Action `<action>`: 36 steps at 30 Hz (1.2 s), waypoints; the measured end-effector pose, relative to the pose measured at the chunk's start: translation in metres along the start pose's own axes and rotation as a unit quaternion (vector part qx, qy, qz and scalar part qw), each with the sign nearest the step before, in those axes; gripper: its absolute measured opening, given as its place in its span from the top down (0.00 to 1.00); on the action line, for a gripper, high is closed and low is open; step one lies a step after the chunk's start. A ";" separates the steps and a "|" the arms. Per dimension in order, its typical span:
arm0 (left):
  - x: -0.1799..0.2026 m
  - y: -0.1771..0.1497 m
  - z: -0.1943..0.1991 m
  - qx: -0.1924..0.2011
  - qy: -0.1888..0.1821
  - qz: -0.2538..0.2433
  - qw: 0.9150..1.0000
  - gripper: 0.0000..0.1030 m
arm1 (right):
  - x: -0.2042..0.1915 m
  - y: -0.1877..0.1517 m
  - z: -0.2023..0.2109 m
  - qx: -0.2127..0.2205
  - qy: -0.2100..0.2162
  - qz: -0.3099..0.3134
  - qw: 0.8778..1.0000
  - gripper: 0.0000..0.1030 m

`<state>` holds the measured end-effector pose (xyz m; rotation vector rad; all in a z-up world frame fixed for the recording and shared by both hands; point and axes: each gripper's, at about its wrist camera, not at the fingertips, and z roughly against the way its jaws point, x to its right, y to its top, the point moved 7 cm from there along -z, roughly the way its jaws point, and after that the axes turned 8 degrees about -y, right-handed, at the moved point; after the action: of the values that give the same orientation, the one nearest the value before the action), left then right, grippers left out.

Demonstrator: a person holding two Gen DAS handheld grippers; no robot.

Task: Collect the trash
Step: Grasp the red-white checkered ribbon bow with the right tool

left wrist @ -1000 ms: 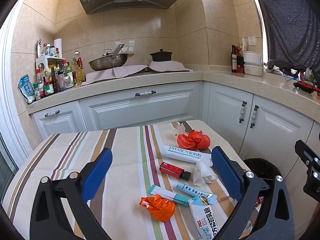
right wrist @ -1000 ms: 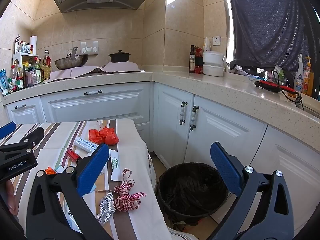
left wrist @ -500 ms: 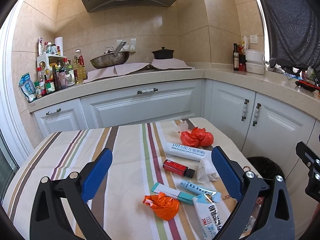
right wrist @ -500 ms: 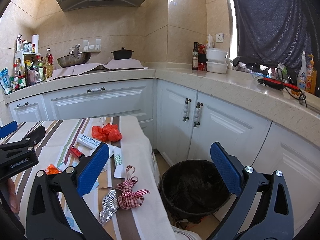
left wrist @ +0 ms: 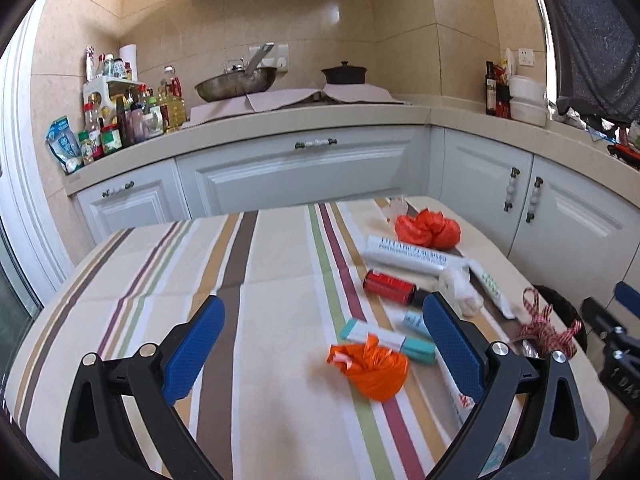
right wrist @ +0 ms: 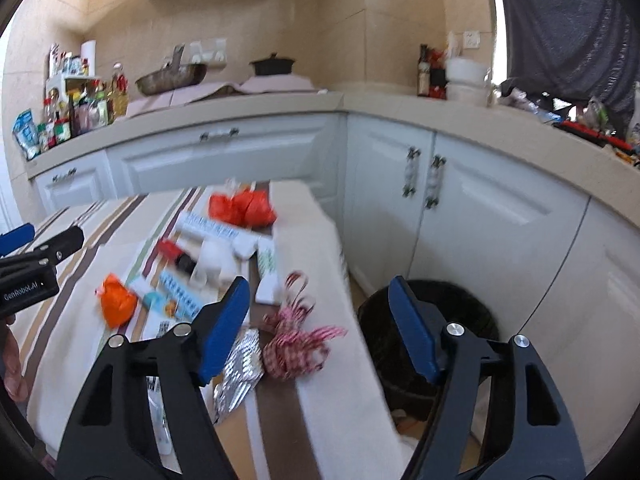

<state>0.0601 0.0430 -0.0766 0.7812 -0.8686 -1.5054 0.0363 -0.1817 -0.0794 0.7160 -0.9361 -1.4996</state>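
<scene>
Trash lies on the striped tablecloth (left wrist: 256, 280): an orange bag (left wrist: 370, 368), a red bag (left wrist: 426, 230), a white tube box (left wrist: 406, 258), a red tube (left wrist: 390, 288), a teal box (left wrist: 386, 340), crumpled tissue (left wrist: 460, 292) and a red checked ribbon (left wrist: 546, 326). My left gripper (left wrist: 324, 356) is open and empty above the table, the orange bag between its fingers' line. My right gripper (right wrist: 320, 332) is open and empty over the table's right edge, above the ribbon (right wrist: 298, 344) and a foil blister pack (right wrist: 240, 372). A black bin (right wrist: 432, 332) stands on the floor right of the table.
White cabinets (left wrist: 304, 176) and a beige counter (left wrist: 280, 120) wrap the back and right. Bottles (left wrist: 120, 120), a wok (left wrist: 236, 86) and a black pot (left wrist: 344, 74) stand on the counter. My right gripper shows at the left wrist view's right edge (left wrist: 616, 332).
Both grippers have tilted down and moved closer to the table. The trash now sits nearer in both views. Both stay open and empty.
</scene>
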 end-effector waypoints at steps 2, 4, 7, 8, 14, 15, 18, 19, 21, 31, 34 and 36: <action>0.001 -0.005 -0.002 -0.008 -0.006 -0.001 1.000 0.06 | -0.004 -0.007 -0.007 -0.016 0.005 0.005 1.000 0.43; 0.000 -0.011 -0.005 -0.014 -0.008 -0.002 1.000 0.06 | -0.006 -0.013 -0.013 -0.031 0.008 0.004 0.999 0.48; 0.001 -0.016 -0.008 -0.020 -0.013 0.000 1.000 0.07 | -0.008 -0.021 -0.021 -0.050 0.012 0.004 0.999 0.49; 0.001 -0.017 -0.008 -0.021 -0.015 0.001 1.000 0.08 | -0.008 -0.024 -0.024 -0.055 0.016 0.003 0.998 0.50; 0.007 -0.026 -0.016 -0.044 -0.033 0.001 0.998 0.37 | -0.010 -0.035 -0.032 -0.086 0.059 -0.019 0.994 0.77; 0.008 -0.027 -0.017 -0.047 -0.036 0.003 0.998 0.37 | -0.010 -0.035 -0.030 -0.084 0.060 -0.018 0.995 0.78; 0.013 -0.029 -0.016 -0.047 -0.036 0.001 0.998 0.37 | -0.008 -0.031 -0.026 -0.074 0.061 -0.021 0.995 0.79; 0.014 -0.029 -0.016 -0.046 -0.036 0.000 0.998 0.37 | -0.006 -0.029 -0.024 -0.068 0.062 -0.024 0.995 0.80; 0.017 -0.028 -0.015 -0.045 -0.036 -0.001 0.998 0.37 | -0.003 -0.025 -0.020 -0.060 0.061 -0.025 0.996 0.80; 0.040 -0.034 -0.013 -0.061 -0.038 -0.005 0.997 0.37 | 0.010 -0.018 -0.008 -0.029 0.062 -0.024 0.997 0.80; 0.051 -0.039 -0.012 -0.065 -0.036 -0.008 0.997 0.37 | 0.016 -0.017 -0.002 -0.018 0.063 -0.023 0.998 0.80; 0.059 -0.043 -0.012 -0.073 -0.037 -0.008 0.997 0.37 | 0.022 -0.017 0.000 -0.015 0.067 -0.029 0.997 0.80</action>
<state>0.0426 -0.0149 -0.1194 0.6304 -0.7988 -1.6011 0.0244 -0.2035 -0.0922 0.8182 -0.7958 -1.4937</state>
